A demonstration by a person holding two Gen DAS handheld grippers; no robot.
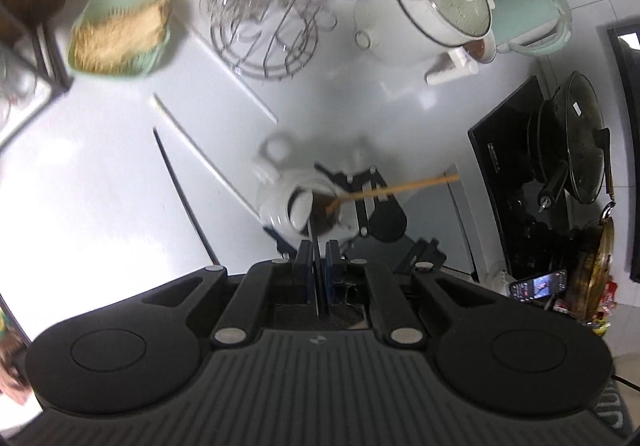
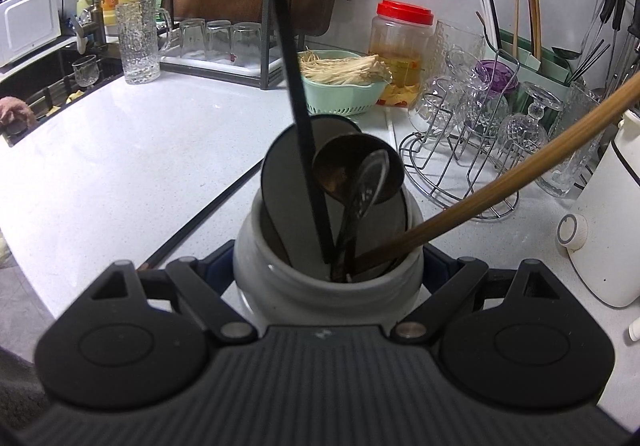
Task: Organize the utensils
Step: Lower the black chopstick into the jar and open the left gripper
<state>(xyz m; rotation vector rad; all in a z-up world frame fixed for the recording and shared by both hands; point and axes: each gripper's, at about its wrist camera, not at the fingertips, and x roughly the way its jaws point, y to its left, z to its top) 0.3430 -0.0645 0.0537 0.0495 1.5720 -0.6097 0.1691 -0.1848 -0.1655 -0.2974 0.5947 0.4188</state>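
In the right wrist view my right gripper (image 2: 328, 270) is shut on a white ceramic jar (image 2: 320, 290), with one finger on each side of it. The jar holds a flat dark spatula (image 2: 286, 174), a dark ladle (image 2: 352, 162), a metal spoon (image 2: 372, 170) and a long wooden stick (image 2: 500, 174) that leans right. A black chopstick (image 2: 296, 86) stands steeply with its tip in the jar. Seen from above, my left gripper (image 1: 319, 246) is shut on that chopstick (image 1: 316, 242), over the jar (image 1: 280, 202). A white chopstick (image 1: 200, 150) and another black one (image 1: 184, 198) lie on the counter.
A green colander of enoki mushrooms (image 2: 344, 86), a red-lidded jar (image 2: 400, 42) and a wire rack of glasses (image 2: 472, 134) stand behind the jar. A white pot (image 1: 420, 14), a mint kettle (image 1: 532, 18) and a stove with pans (image 1: 560, 150) are to the right. The sink (image 2: 48, 86) is at far left.
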